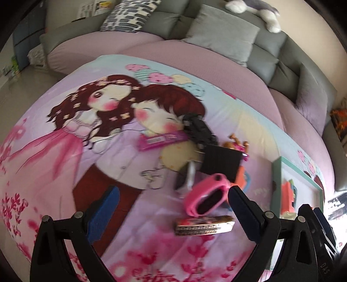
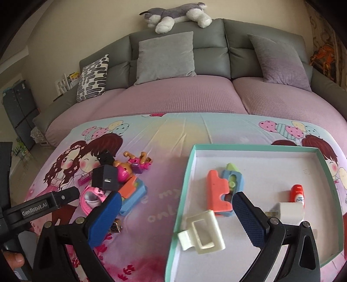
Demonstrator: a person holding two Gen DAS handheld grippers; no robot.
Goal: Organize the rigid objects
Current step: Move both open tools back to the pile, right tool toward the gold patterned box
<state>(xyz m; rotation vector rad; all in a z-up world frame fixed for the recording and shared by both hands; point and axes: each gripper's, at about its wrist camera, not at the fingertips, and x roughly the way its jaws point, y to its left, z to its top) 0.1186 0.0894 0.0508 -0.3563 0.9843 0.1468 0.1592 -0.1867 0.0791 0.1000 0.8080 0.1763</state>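
My left gripper [image 1: 173, 204] is open above the cartoon bedsheet, with a pink watch [image 1: 206, 196] and a harmonica [image 1: 205, 225] lying between its fingers, untouched. Beyond them sit a black charger cube [image 1: 221, 162], a black toy [image 1: 198, 129] and a magenta case [image 1: 160, 140]. My right gripper [image 2: 175, 213] is open over the near left rim of the teal tray [image 2: 256, 147]. Inside the tray lie a cream hair clip [image 2: 202, 233], an orange-and-blue toy [image 2: 219, 192], a white charger [image 2: 289, 211] and a red tube [image 2: 297, 193].
A pile of loose toys lies left of the tray: black charger cube [image 2: 105, 179], pink doll figure [image 2: 130, 167], another orange-and-blue toy [image 2: 132, 193]. A grey sofa with cushions [image 2: 166, 57] and a plush dog [image 2: 175, 15] runs behind. The left gripper's body [image 2: 41, 206] shows at the left.
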